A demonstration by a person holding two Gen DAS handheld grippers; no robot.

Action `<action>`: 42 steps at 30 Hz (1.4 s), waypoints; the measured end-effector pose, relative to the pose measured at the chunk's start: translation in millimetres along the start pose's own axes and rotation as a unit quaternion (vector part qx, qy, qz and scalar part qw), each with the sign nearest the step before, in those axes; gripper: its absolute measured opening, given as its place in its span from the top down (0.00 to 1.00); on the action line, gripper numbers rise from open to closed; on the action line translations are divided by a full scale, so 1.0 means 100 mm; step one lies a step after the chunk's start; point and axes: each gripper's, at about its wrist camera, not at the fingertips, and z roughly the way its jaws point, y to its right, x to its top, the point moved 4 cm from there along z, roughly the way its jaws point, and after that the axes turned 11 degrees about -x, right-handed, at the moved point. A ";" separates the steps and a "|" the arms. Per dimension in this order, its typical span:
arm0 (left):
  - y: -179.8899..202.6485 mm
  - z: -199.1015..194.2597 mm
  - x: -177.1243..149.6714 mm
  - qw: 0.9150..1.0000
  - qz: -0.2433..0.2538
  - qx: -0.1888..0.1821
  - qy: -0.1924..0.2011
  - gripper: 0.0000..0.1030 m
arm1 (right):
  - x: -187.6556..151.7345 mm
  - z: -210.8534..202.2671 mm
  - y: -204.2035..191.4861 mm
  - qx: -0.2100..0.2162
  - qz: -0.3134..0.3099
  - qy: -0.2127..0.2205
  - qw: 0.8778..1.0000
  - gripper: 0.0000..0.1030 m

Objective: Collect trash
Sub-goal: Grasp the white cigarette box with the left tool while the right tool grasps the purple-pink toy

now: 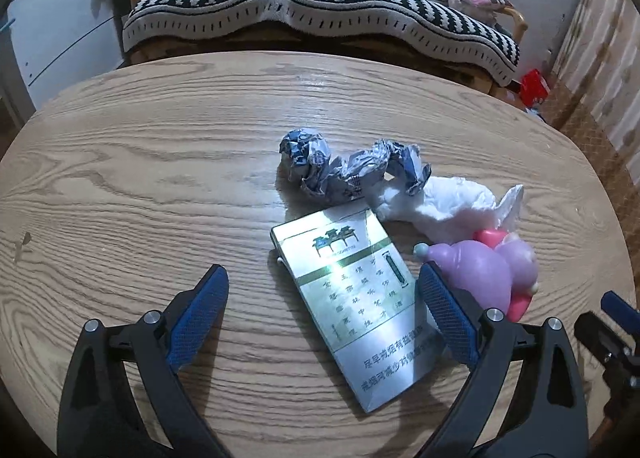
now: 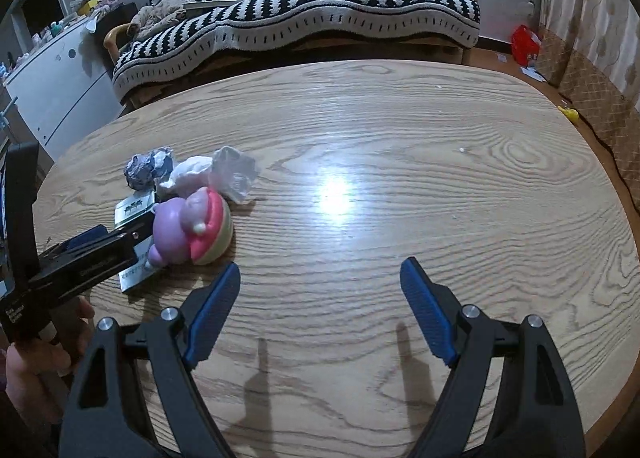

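Observation:
On the round wooden table [image 1: 140, 178] lies a silvery green cigarette pack [image 1: 352, 306], flat, between the fingers of my left gripper [image 1: 322, 270]. That gripper is open and its pads do not press the pack. Beyond the pack sit a crumpled blue-grey wrapper [image 1: 344, 170] and a white tissue wad [image 1: 440, 206]. A purple and pink toy figure [image 1: 492, 278] rests just right of the left gripper. My right gripper [image 2: 320, 267] hangs open over the bare table [image 2: 440, 178], right of the toy [image 2: 192, 226], the tissue [image 2: 224, 174], the wrapper [image 2: 146, 170] and the pack [image 2: 134, 210].
A sofa with a black and white striped blanket [image 1: 320, 10] stands behind the table. A white cabinet [image 2: 60, 78] is at the far left. A red bag [image 2: 524, 44] lies on the floor by the curtain [image 2: 592, 38]. A hand [image 2: 28, 370] holds the left gripper [image 2: 92, 254].

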 end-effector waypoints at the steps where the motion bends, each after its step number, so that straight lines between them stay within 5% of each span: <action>1: 0.01 0.00 -0.01 1.000 0.001 0.002 0.000 0.09 | 0.01 0.00 -0.01 0.002 0.000 0.000 1.000 0.23; 12: 0.07 0.02 -0.04 0.999 -0.022 0.039 -0.001 0.06 | 0.09 0.05 -0.05 0.005 0.015 0.003 1.000 0.23; 24: -0.36 -0.14 -0.08 0.999 0.030 0.035 -0.021 0.07 | 0.09 0.10 -0.31 0.034 -0.030 -0.002 0.999 0.23; 30: -0.26 -0.19 -0.13 0.996 0.093 0.014 0.001 0.39 | 0.12 0.14 -0.59 0.052 -0.043 -0.002 0.998 0.20; 42: -0.45 -0.49 -0.20 0.998 0.065 -0.016 -0.005 0.44 | 0.14 0.40 -1.07 0.062 -0.067 -0.011 0.996 0.18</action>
